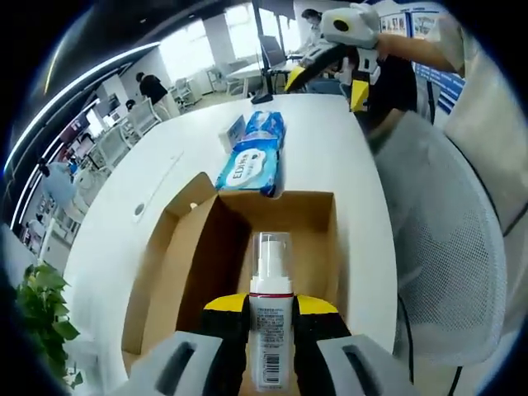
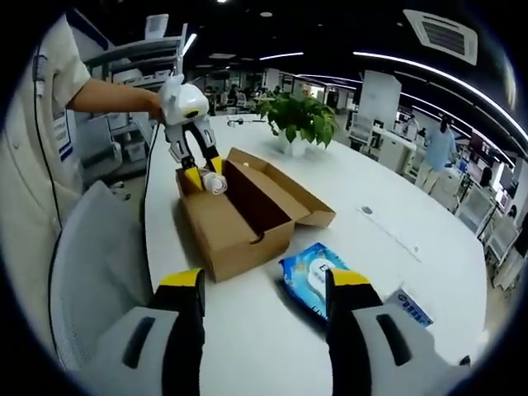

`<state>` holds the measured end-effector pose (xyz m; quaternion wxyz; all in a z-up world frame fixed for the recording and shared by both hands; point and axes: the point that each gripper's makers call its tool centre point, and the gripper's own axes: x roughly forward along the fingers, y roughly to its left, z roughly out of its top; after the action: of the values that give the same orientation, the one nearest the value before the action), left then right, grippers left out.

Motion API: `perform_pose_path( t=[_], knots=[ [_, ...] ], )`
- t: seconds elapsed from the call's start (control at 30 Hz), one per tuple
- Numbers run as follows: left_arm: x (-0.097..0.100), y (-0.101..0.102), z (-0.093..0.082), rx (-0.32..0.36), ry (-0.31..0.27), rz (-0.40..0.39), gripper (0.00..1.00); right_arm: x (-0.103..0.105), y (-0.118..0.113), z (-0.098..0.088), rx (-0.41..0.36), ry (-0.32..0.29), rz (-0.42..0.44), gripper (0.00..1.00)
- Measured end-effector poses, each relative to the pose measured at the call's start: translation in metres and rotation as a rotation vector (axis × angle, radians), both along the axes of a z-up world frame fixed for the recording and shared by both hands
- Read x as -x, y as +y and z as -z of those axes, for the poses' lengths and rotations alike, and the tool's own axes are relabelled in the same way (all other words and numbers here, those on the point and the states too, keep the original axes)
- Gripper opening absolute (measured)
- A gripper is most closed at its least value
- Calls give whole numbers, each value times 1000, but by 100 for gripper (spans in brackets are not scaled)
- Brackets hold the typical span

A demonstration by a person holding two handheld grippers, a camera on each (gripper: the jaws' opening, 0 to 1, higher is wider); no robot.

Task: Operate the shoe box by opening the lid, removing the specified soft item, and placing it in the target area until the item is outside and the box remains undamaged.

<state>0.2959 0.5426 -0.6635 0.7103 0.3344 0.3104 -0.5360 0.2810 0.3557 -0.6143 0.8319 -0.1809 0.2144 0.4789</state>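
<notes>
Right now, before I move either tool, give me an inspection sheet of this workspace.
Surface: white table, mostly bare.
Job's things: cardboard shoe box open, lid flap hanging outward; blue wipes pack lies on the table beside it.
Clutter: small blue-and-white box past the wipes.
Grippers: left tool shut on pump bottle above the box; right tool open, empty.
Cables: black cord hanging by the chair.
Surroundings: mesh chair, potted plant, office desks.

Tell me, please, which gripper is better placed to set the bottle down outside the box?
Left. The left gripper is shut on the bottle over the open box; the right gripper hangs open and apart.
</notes>
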Motion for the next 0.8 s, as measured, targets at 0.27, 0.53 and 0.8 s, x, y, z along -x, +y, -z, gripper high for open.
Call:
perform_pose_path(
  t=[0.27,0.53,0.8],
  knots=[
    [6,-18,-17,52,-40,29,19,6,22,-8,-1,-30,-86,47],
    [14,-36,-31,118,-56,51,19,13,38,-16,-2,-51,-150,41],
    [24,-52,-45,166,-72,76,19,19,52,-25,-4,-72,-209,34]
  ],
)
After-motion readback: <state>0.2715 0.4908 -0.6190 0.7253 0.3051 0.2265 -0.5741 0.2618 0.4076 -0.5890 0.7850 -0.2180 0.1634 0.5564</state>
